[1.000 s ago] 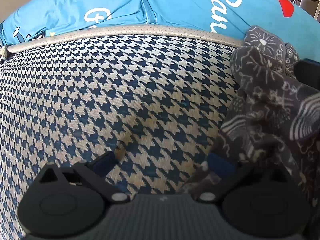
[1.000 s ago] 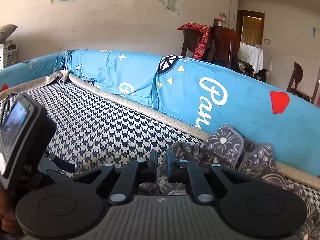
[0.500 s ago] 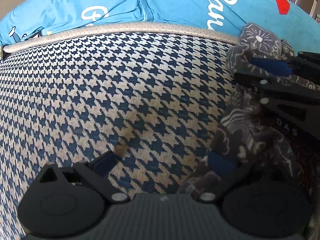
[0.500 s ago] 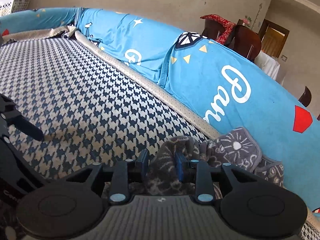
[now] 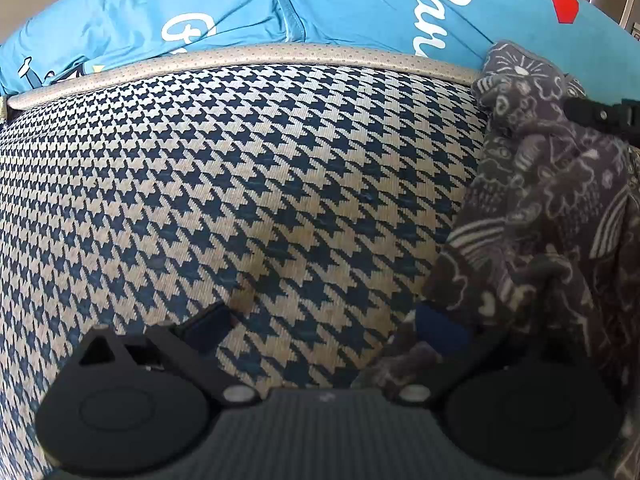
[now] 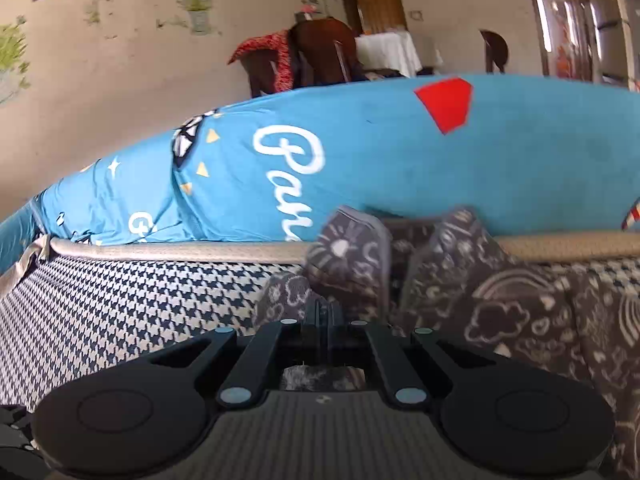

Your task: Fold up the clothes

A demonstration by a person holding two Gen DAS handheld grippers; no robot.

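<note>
Left gripper (image 5: 322, 326): fingers wide apart over the houndstooth cushion (image 5: 240, 184), right finger touching the garment's edge. Garment (image 5: 540, 216): dark grey, white doodle print, crumpled, lying at the cushion's right side against the blue backrest (image 5: 360, 4). Right gripper (image 6: 324, 314): clamped on a garment fold.

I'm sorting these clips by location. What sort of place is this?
Likely a home living room: a houndstooth sofa seat with blue cushions, wall stickers, and dining chairs behind.
</note>
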